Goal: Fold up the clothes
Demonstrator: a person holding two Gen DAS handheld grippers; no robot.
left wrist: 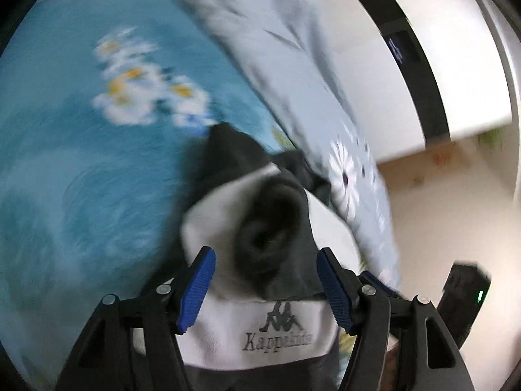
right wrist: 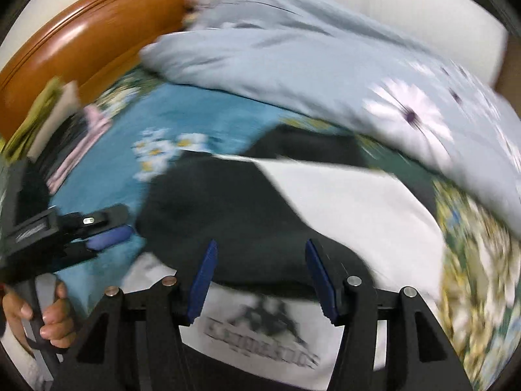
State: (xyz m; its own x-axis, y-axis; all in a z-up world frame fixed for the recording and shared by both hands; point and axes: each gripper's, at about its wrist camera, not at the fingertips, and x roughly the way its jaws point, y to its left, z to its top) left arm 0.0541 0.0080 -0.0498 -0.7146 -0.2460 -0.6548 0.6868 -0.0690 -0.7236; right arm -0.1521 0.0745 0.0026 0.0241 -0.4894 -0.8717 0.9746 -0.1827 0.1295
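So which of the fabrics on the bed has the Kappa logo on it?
The dark grey and white garment directly in front of both grippers; the logo sits on its white panel. The pale blue duvet and turquoise bedsheet only carry daisy prints.

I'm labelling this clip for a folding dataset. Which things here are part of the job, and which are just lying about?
Part of the job:
- black and white Kappa garment
- left gripper, open
- right gripper, open

Just lying about:
- pale blue duvet with daisy print
- blue floral bedsheet
- wooden headboard
- stacked clothes near the headboard
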